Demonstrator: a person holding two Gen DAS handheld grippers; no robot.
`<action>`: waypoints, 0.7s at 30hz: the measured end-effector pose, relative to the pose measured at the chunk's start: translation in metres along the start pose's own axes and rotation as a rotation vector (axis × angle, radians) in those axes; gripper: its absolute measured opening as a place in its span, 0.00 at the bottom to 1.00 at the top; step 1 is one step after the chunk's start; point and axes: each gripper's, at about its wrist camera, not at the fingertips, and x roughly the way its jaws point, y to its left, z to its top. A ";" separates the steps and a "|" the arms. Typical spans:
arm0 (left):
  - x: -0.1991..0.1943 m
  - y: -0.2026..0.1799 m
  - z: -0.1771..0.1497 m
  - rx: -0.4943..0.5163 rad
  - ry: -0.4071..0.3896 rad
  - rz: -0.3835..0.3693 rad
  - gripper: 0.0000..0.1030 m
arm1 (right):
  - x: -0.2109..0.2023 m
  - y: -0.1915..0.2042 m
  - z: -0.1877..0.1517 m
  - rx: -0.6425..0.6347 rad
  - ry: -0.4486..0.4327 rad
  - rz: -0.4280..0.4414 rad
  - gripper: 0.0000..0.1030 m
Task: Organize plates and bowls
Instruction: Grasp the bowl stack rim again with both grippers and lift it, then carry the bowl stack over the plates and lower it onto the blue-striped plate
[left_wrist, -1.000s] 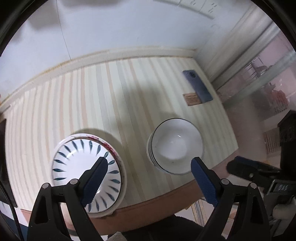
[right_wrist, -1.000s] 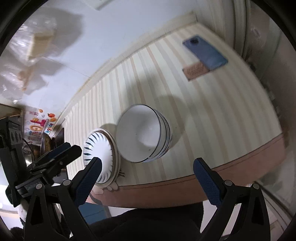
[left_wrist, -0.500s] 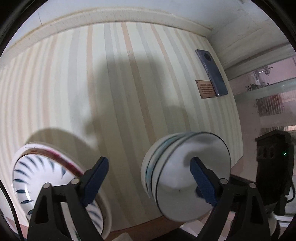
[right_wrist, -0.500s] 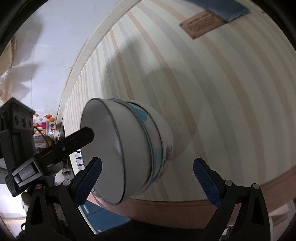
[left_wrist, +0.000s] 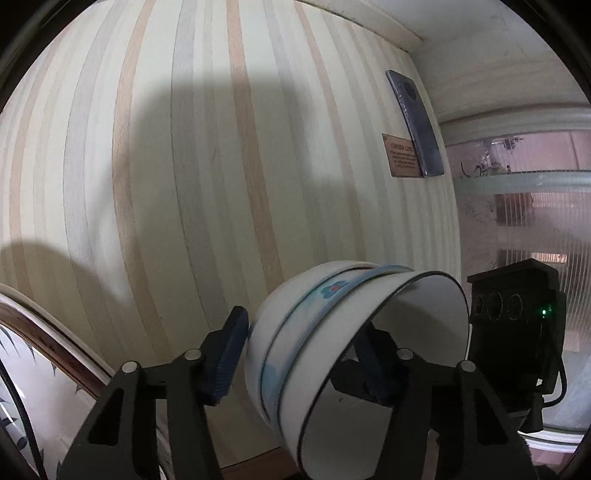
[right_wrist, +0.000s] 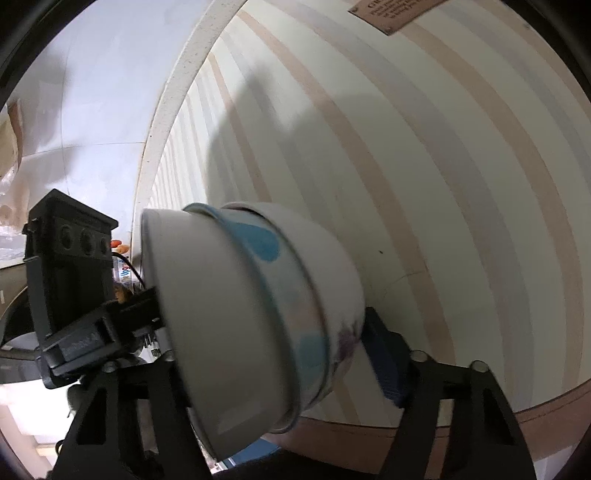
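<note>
A stack of nested white bowls (left_wrist: 332, 332), the middle one with a blue band, stands near the front edge of the striped table (left_wrist: 184, 147). My left gripper (left_wrist: 303, 332) straddles its left wall, with one finger (left_wrist: 225, 358) outside and the other inside the bowl. Its jaws are closing and I see no firm press. My right gripper (right_wrist: 273, 332) straddles the bowl stack (right_wrist: 258, 302) from the other side, jaws closing. Its right finger (right_wrist: 384, 362) is at the outer wall and its left finger is hidden. A blue-leaf plate (left_wrist: 22, 391) lies at the lower left.
A dark phone (left_wrist: 415, 122) and a small brown plaque (left_wrist: 402, 155) lie at the table's far right. Ribbed glass (left_wrist: 535, 221) stands beyond the right edge. A white wall (right_wrist: 92, 92) borders the back, and the left gripper's black housing (right_wrist: 70, 258) is beside the bowls.
Both grippers have come down onto the bowl stack, and their jaws have narrowed around its walls. The plate has slid to the lower left edge of the left wrist view.
</note>
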 end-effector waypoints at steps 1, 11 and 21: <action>-0.001 -0.001 -0.002 0.002 -0.010 0.006 0.51 | 0.000 0.001 0.002 0.002 -0.003 0.001 0.66; -0.010 0.003 -0.006 -0.027 -0.033 0.021 0.43 | -0.003 0.002 -0.002 0.001 -0.007 -0.016 0.65; -0.042 0.009 -0.013 -0.044 -0.090 0.029 0.43 | -0.007 0.031 -0.005 -0.052 0.004 -0.024 0.65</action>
